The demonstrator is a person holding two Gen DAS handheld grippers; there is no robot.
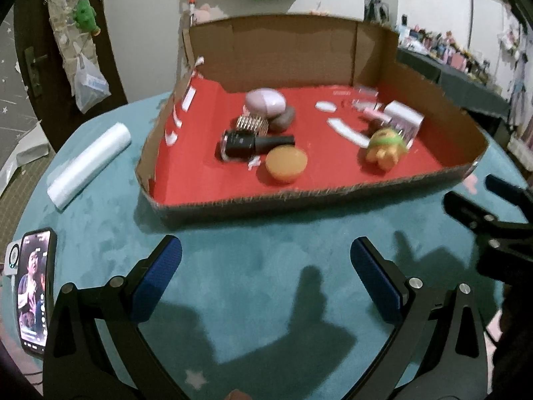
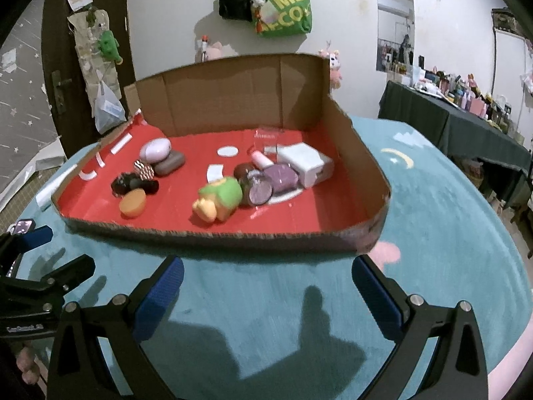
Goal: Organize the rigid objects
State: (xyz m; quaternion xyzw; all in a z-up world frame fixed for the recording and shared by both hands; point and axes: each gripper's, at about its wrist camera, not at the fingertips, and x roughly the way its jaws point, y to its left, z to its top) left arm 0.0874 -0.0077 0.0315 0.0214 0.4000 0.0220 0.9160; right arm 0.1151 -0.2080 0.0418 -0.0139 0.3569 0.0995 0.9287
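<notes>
A shallow cardboard tray (image 1: 299, 196) (image 2: 206, 233) with a red floor sits on the teal table. Inside lie an orange round cap (image 1: 285, 164) (image 2: 132, 202), a black bottle (image 1: 253, 143) (image 2: 133, 181), a lilac egg-shaped case (image 1: 265, 100) (image 2: 155, 149), a yellow-and-green toy (image 1: 386, 148) (image 2: 220, 196), a white box (image 1: 403, 118) (image 2: 306, 161) and a purple jar (image 2: 269, 183). My left gripper (image 1: 266, 263) is open in front of the tray, with nothing between its fingers. My right gripper (image 2: 268, 278) is also open and empty, just before the tray's near wall.
A roll of clear bags (image 1: 88, 165) lies left of the tray. A phone (image 1: 33, 290) with a lit screen rests at the table's left edge. The right gripper's body (image 1: 493, 226) shows at the right. A dark table (image 2: 459, 123) with small items stands behind.
</notes>
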